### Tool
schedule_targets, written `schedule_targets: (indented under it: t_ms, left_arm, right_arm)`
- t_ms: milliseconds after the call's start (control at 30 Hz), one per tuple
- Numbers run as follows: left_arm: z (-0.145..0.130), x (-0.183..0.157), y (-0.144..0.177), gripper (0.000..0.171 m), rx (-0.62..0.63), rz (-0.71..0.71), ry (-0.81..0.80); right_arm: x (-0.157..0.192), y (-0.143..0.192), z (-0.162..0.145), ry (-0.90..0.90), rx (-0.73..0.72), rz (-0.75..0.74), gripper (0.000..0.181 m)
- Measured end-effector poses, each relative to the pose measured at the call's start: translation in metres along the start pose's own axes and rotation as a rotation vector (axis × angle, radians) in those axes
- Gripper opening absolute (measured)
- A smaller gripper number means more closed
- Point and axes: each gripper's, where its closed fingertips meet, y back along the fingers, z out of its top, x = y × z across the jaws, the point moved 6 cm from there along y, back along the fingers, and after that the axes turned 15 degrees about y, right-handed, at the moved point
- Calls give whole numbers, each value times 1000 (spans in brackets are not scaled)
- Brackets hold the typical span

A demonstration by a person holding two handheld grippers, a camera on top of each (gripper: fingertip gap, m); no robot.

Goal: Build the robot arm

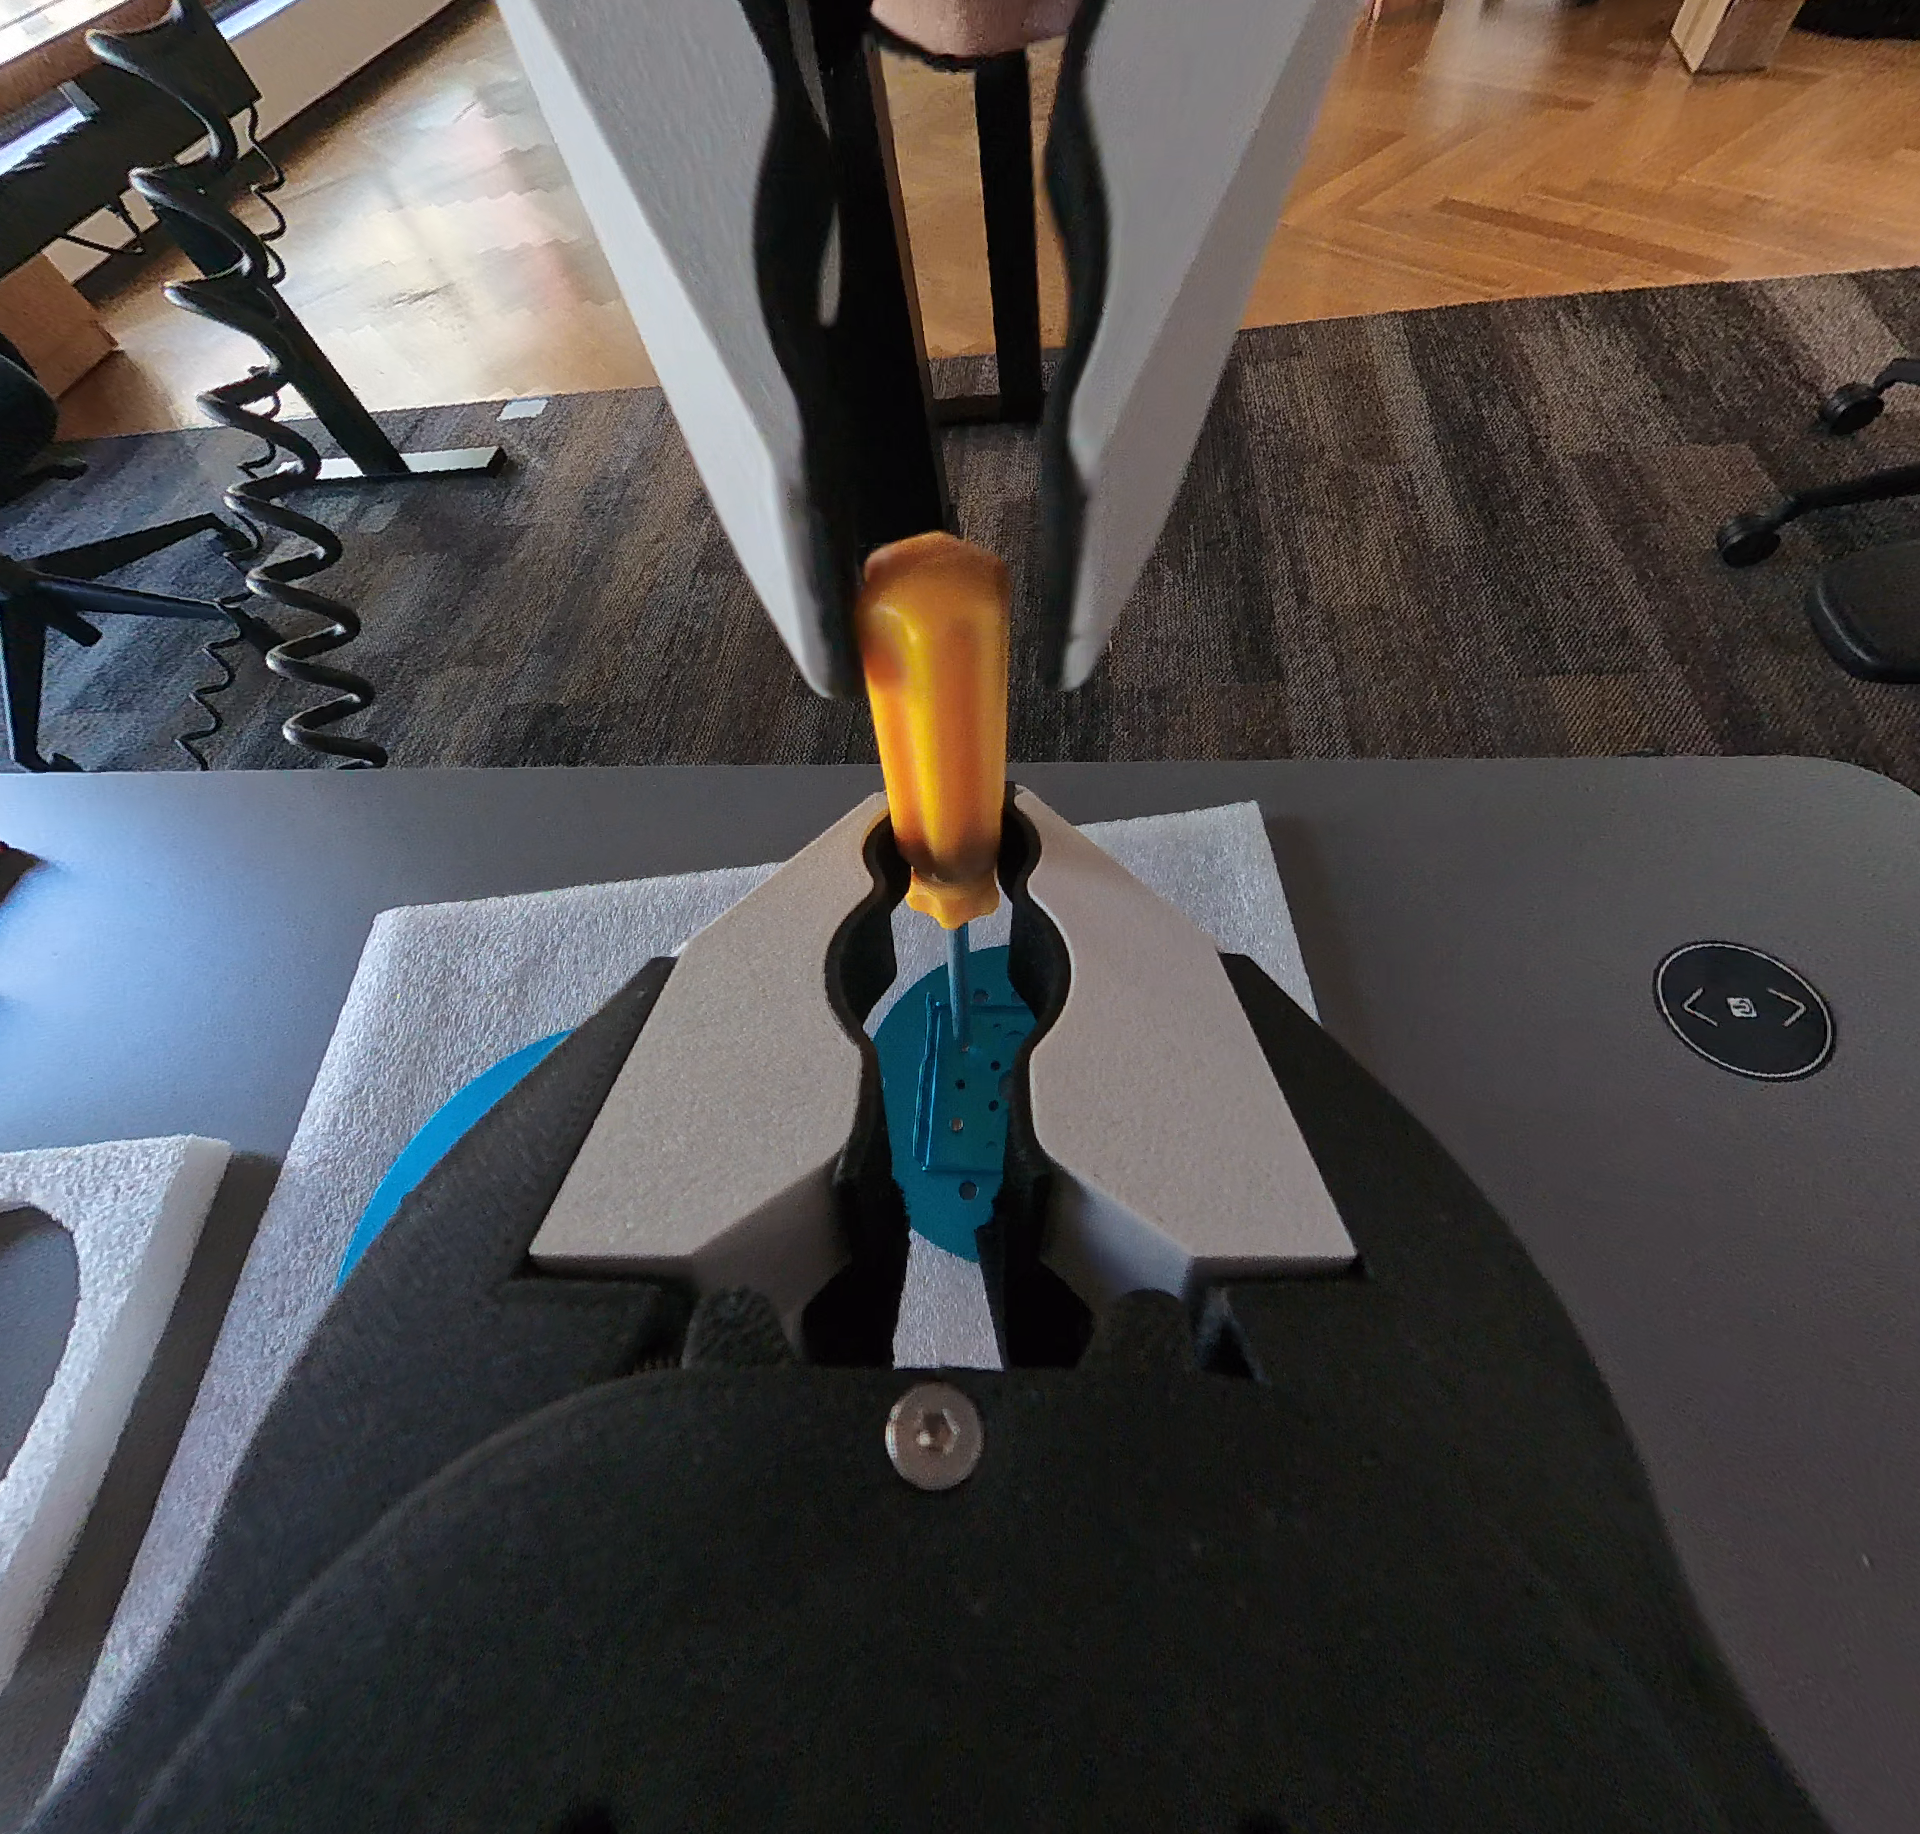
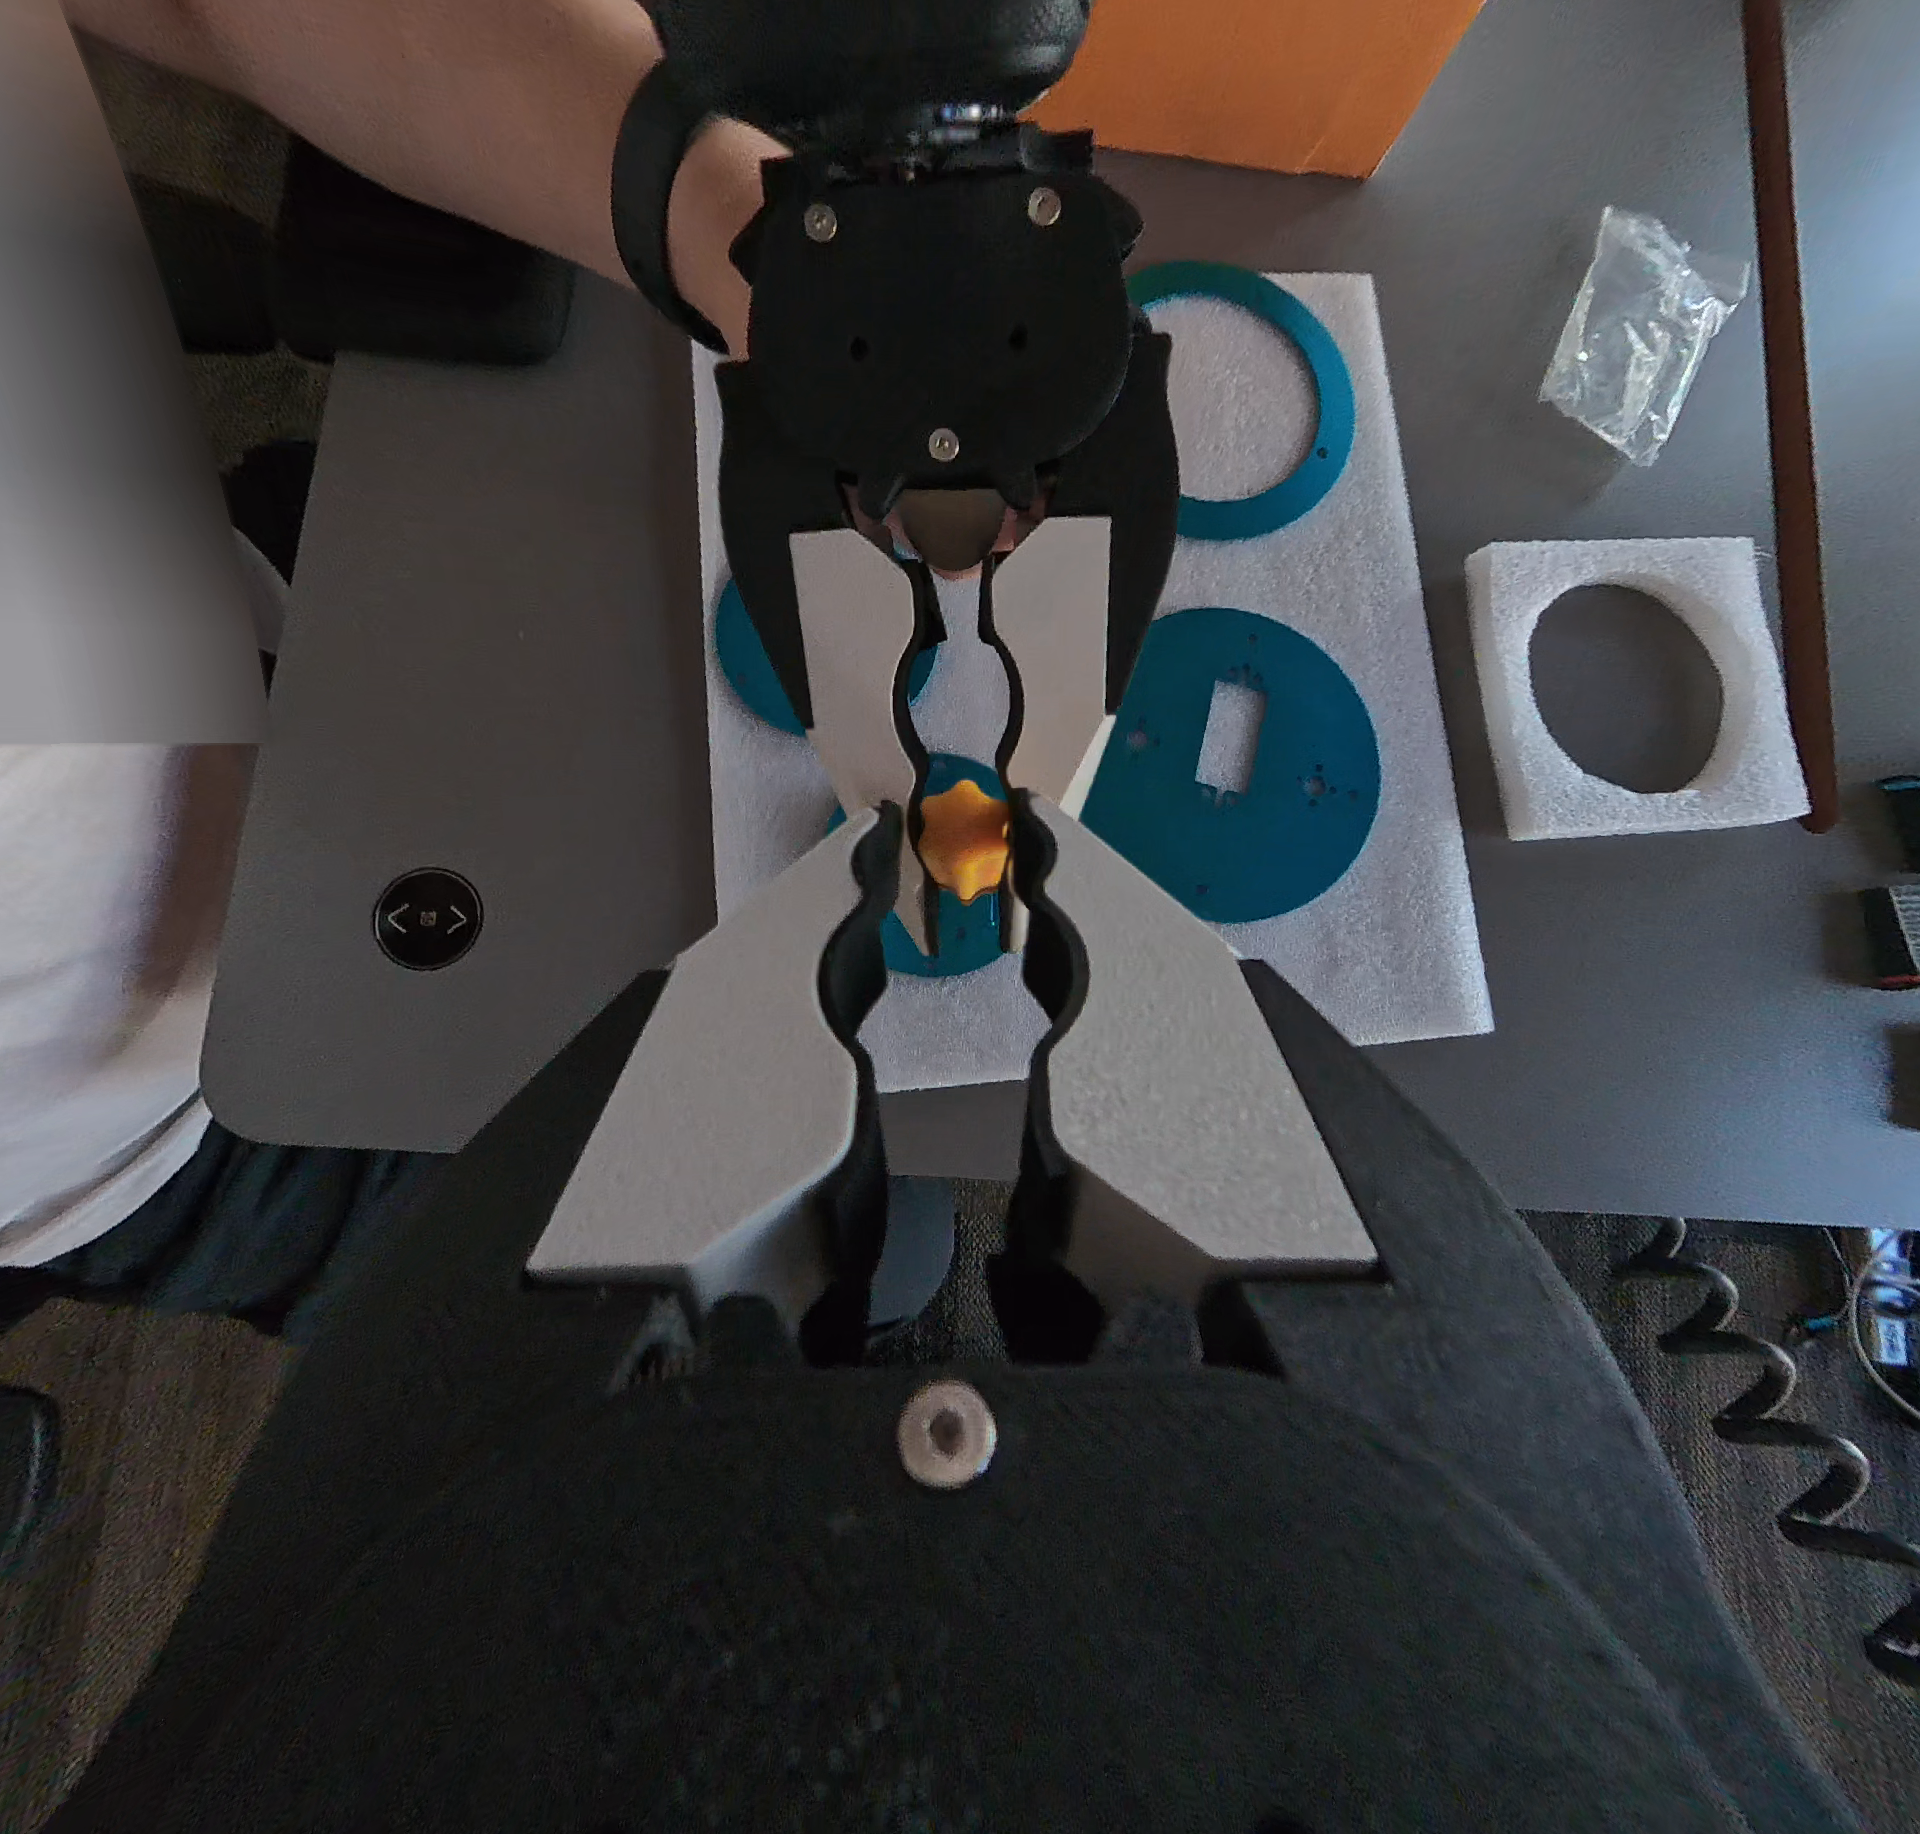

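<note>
A screwdriver with an orange handle (image 1: pixel 935 704) stands upright, its thin shaft pointing down onto a small blue perforated bracket (image 1: pixel 961 1088) on a blue disc (image 1: pixel 935 1202). My left gripper (image 1: pixel 954 818) is shut on the lower part of the handle. My right gripper (image 1: pixel 951 683) comes down from above and straddles the handle's top, slightly open with a small gap on one side. In the right wrist view the handle's star-shaped top (image 2: pixel 961 844) sits between my right gripper's tips (image 2: pixel 956 813), and the left gripper (image 2: pixel 968 943) reaches in from the far side.
The parts lie on a white foam sheet (image 2: pixel 1351 932) on a grey table (image 2: pixel 499 641), with a slotted blue disc (image 2: pixel 1236 766) and a blue ring (image 2: pixel 1236 402). A foam block with a round hole (image 2: pixel 1631 683), a plastic bag (image 2: pixel 1631 330) and an orange box (image 2: pixel 1268 39) are to the right. Some 6 cm of space lies between my two pairs of fingers. My left tips are roughly 8 cm from the small blue perforated bracket (image 1: pixel 961 1088).
</note>
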Motion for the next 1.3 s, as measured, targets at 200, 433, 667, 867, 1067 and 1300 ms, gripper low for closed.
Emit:
schedule_targets:
  t_ms: [200, 433, 667, 867, 1067, 1300]
  left_arm:
    - [0, 2, 1, 15, -8, 4, 26]
    - [0, 6, 0, 17, 19, 38, 44]
    - [0, 3, -2, 16, 31, -23, 0]
    - [-1, -1, -4, 16, 27, -38, -16]
    - [0, -1, -6, 16, 26, -42, -16]
    - [0, 0, -4, 16, 28, -43, -17]
  right_arm:
    - [-3, -4, 0, -126, 20, -54, 16]
    - [-3, -7, -2, -536, 9, -270, 17]
    - [-1, -2, 11, -86, 100, -148, 12]
    - [1, -1, 9, -2, 183, 22, 16]
    - [4, 0, 10, 126, 317, 96, 29]
    - [0, -6, 9, 207, 441, 76, 17]
